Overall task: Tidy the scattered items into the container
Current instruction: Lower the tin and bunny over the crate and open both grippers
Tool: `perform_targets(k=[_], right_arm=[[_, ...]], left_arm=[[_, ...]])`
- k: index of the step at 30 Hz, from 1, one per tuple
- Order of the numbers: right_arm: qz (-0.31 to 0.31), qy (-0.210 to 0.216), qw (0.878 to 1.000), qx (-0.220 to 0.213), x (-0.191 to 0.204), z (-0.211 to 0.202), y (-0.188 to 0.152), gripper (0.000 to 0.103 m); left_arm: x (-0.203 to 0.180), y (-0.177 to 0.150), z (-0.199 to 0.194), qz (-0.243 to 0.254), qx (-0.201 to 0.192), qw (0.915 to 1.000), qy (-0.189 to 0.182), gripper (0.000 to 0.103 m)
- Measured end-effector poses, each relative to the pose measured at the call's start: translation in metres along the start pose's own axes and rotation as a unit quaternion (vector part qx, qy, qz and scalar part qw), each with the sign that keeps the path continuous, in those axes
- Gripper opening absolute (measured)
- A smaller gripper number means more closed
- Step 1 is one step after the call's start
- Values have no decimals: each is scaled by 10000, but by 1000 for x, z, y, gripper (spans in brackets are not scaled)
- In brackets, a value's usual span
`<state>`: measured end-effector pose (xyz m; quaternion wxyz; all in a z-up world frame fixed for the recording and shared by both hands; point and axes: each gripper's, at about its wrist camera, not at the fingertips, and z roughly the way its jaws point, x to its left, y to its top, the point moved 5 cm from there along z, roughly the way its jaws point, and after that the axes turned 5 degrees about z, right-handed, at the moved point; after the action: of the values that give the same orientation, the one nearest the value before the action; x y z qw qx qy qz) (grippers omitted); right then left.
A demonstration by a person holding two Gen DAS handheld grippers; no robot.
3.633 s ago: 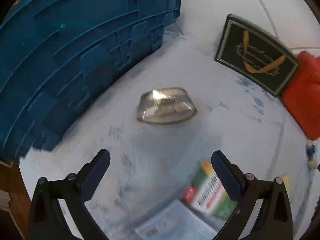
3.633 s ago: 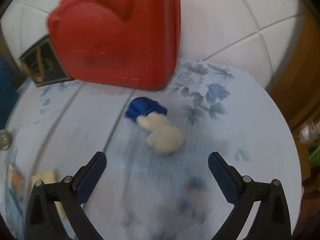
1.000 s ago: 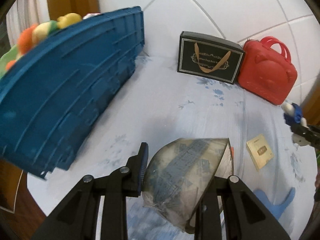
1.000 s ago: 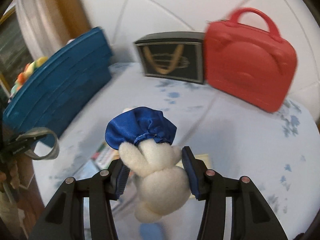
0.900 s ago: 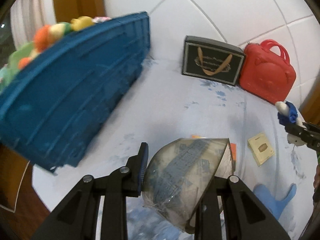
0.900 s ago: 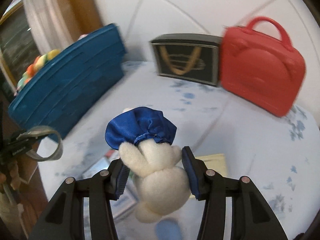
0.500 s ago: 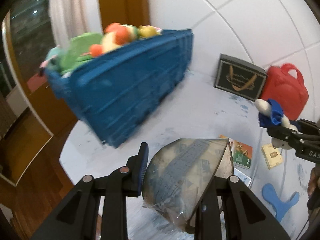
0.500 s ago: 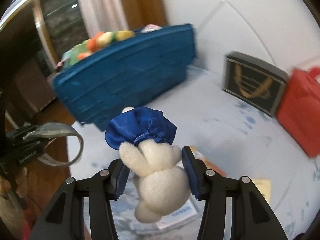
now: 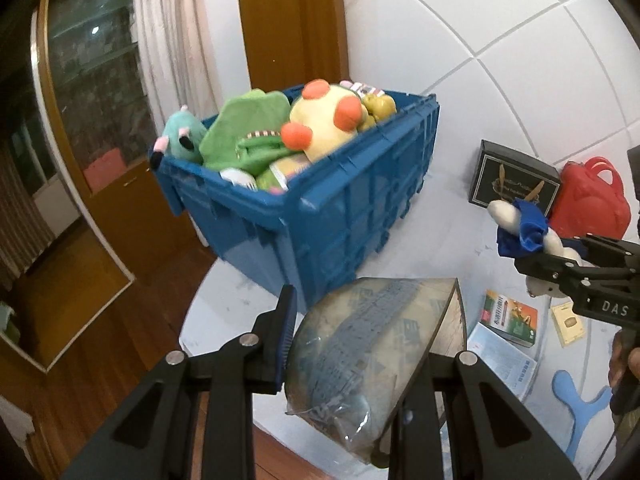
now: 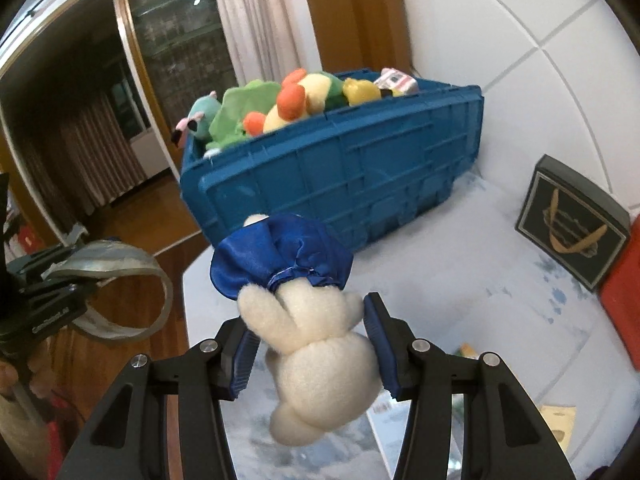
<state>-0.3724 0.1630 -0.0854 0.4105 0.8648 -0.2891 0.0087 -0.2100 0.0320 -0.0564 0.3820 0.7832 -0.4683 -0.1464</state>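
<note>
My left gripper is shut on a clear plastic packet with grey print, held in the air in front of the blue crate. The crate brims with plush toys. My right gripper is shut on a white plush doll in a blue satin skirt, also off the table; the crate lies ahead of it. The right gripper with the doll shows at the right of the left wrist view, and the left gripper with the packet at the left of the right wrist view.
On the white table lie a green and orange box, a leaflet, a small tan card and a blue flat shape. A black gift box and a red case stand by the tiled wall. The wood floor lies left.
Both grippers have risen and swung towards the crate while keeping their loads. The crate's open top and its toys have come into view; the red case and black box slid to the right.
</note>
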Motion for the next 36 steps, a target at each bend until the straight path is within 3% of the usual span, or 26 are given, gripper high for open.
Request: perform_targets(k=[8, 16, 23, 28, 36], right_arm=[[255, -310, 9989, -247, 6, 2, 37, 50], [7, -204, 9991, -383, 11, 17, 92, 50], [-174, -84, 9987, -472, 29, 46, 145, 50], [-120, -124, 9982, -574, 39, 80, 189, 51], [119, -625, 9952, -747, 44, 147, 278, 51]], left_arm=[[33, 54, 3, 71, -242, 9989, -404, 25], [66, 104, 25, -120, -396, 9991, 30, 25], [101, 135, 57, -272, -429, 9986, 146, 25], [133, 176, 98, -205, -489, 9985, 128, 25], [173, 268, 185, 140, -465, 9985, -236, 25]])
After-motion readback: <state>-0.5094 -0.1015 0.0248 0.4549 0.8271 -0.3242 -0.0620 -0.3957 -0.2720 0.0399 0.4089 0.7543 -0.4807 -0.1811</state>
